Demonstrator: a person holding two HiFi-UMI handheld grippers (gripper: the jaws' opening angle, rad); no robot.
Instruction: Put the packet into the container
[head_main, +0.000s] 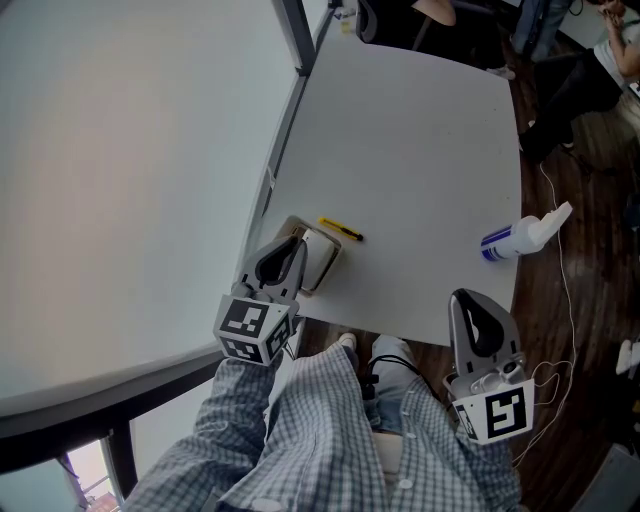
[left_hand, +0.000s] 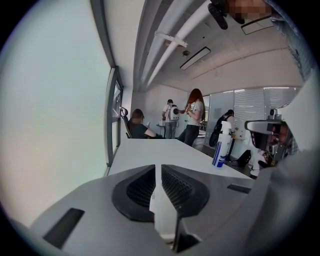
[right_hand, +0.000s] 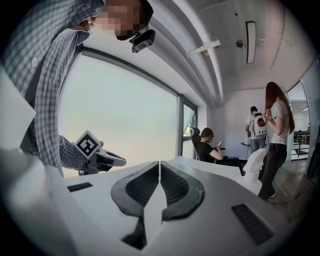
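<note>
Left gripper jaws pinched the container rim, right gripper jaws sat together; packet lay beside it, not yet in

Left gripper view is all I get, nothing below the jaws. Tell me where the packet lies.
Observer: The yellow packet lies flat on the white table, just right of the left gripper in the head view.
Operator: Give me the container's place.
Observer: The container sits at the table's near left corner, under that gripper's tips; the packet lies outside it, beside its far side.
Operator: Report the right gripper.
Observer: The right gripper hangs past the table's near edge, jaws together, nothing between them.
</note>
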